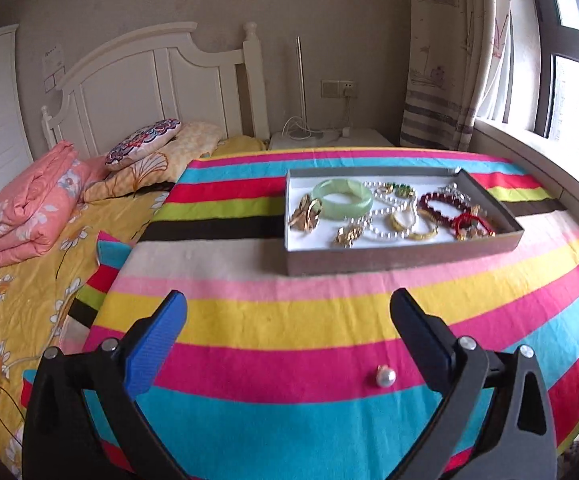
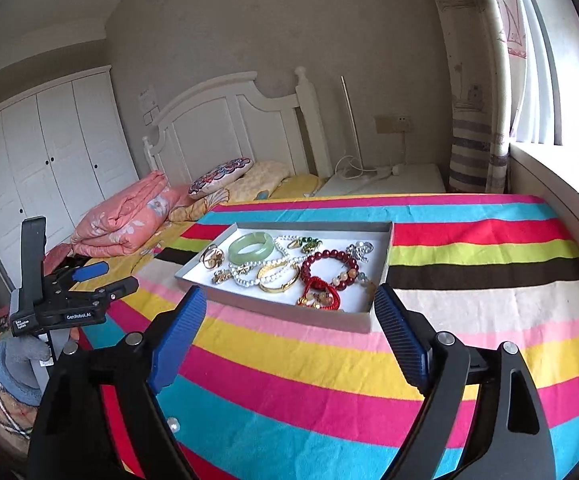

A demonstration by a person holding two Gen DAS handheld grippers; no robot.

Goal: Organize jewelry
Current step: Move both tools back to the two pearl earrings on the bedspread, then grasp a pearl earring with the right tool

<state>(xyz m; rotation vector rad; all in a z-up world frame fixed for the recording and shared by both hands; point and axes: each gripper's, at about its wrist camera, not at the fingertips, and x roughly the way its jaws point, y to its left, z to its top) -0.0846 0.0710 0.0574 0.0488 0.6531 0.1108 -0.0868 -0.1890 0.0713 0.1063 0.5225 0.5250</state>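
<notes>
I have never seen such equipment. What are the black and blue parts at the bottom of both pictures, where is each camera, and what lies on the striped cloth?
There is no robot here: a person holds one claw in each hand. Each picture comes from a camera on a claw, looking forward along its two blue-padded fingers. One shows the left claw, the other the right claw; both are open and hold nothing. On the bright striped cloth stands a shallow grey cardboard tray with a pale green bangle, a white pearl necklace, a dark red bead bracelet and gold pieces. One loose round pearl piece lies outside the tray, near the left claw.
</notes>
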